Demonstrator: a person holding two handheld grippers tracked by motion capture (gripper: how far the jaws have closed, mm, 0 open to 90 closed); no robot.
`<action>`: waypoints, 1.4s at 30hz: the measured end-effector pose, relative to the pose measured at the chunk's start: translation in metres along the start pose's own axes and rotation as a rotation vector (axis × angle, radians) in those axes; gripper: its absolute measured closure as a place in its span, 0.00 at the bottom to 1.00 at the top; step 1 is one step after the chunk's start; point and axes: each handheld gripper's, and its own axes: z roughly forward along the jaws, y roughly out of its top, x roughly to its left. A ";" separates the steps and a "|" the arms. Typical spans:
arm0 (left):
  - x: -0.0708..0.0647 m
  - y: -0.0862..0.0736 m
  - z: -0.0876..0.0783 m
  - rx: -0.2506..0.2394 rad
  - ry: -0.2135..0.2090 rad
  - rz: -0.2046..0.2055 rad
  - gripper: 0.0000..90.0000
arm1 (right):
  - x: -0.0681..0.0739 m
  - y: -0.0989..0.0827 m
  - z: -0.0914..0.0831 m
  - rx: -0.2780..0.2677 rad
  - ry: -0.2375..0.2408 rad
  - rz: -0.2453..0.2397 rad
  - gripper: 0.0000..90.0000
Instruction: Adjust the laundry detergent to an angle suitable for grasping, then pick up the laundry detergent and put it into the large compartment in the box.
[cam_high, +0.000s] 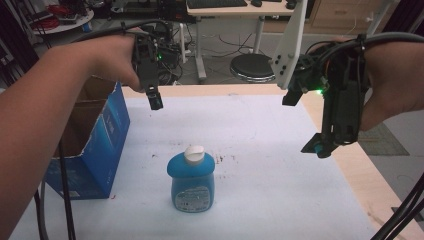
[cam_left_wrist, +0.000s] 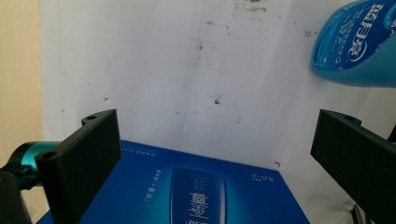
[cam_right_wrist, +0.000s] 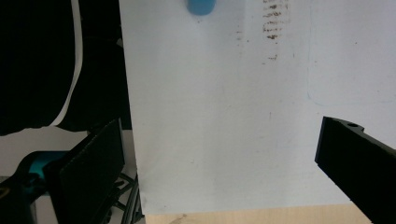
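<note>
Claws (cam_high: 156, 101) (cam_high: 317, 146) gape above squat glossy blue bottle (cam_high: 191, 182).

Both grippers black, boxy bodies. Left gripper (cam_high: 156, 101): teal-blue tip, green LED lit on body, thick black cable off the back. Right gripper (cam_high: 320, 145): teal joints just behind the fingertips, green LED, black cable bundle, white plate with screw holes above. Flat black fingers (cam_left_wrist: 88, 158), screw holes at tips, teal hub beside. Forearms bare, no sleeves.
</note>
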 end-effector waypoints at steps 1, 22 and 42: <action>-0.002 0.002 -0.001 0.000 0.000 -0.002 0.02 | 0.001 -0.002 -0.001 0.000 0.004 -0.005 0.01; -0.016 0.004 -0.008 0.011 0.012 -0.010 0.02 | 0.007 -0.001 -0.013 -0.022 -0.040 -0.037 0.01; -0.015 -0.021 -0.009 -0.081 -0.028 -0.013 0.02 | 0.000 -0.002 -0.006 -0.022 -0.037 -0.025 0.01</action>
